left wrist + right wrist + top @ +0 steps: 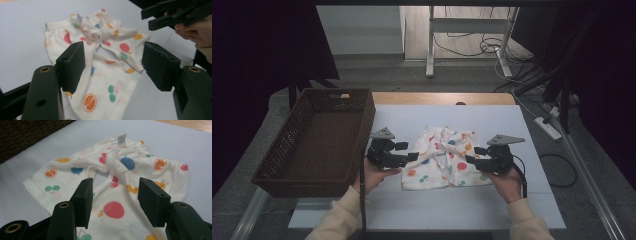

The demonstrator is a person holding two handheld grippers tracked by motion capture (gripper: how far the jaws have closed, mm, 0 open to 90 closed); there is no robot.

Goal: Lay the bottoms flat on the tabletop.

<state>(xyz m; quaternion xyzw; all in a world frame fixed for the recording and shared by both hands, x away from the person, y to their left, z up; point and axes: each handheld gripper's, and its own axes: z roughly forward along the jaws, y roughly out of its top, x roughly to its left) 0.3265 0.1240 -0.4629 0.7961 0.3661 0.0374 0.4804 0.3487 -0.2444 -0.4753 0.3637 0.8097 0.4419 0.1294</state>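
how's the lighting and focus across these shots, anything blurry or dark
High view: the white table top is evenly lit, the room edges fall into near black, and the woven basket reads dark. Left gripper view: the fruit-print garment is fairly sharp, the near jaws soft. Right gripper view: the garment's print is crisp, the jaws slightly blurred, and the upper-left corner is dim.

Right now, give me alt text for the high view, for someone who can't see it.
Two hand-held grippers, left and right, jaws open, flank a crumpled fruit-print garment on a white table. A brown wicker basket sits at the table's left edge.
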